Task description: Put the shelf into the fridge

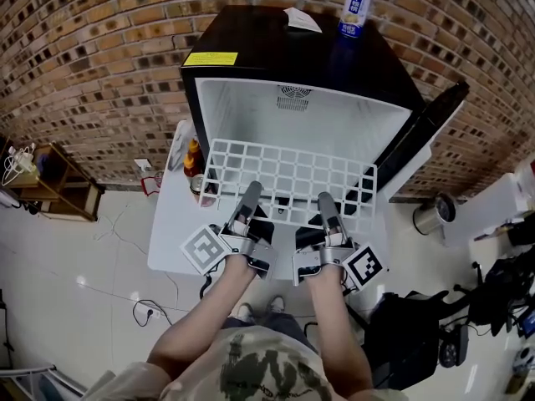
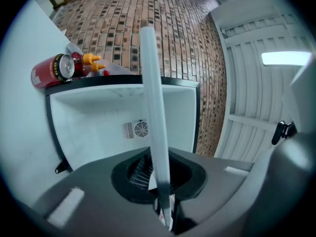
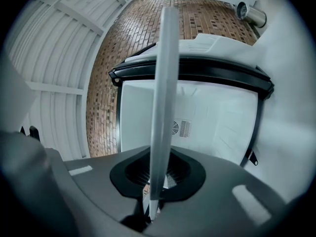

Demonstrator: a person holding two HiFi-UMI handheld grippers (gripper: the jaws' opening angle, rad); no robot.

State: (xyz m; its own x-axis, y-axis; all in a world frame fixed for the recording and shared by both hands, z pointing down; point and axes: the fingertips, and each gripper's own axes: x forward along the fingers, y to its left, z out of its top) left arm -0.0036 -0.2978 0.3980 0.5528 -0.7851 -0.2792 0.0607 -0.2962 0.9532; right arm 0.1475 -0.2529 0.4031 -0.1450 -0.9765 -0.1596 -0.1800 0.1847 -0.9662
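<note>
The open black mini fridge [image 1: 251, 48] is standing ready as a person is holding the white wire shelf [image 1: 288, 174] level at its mouth, left tool [image 1: 252, 190] and right tool [image 1: 325, 200] each clamping its near edge. The insertion step seems underway; next, sliding it straight in. Only the head view is showing the blue can [image 1: 355, 11] on top.

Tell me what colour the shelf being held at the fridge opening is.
White. The shelf is a white wire grid, clearest in the head view.
</note>
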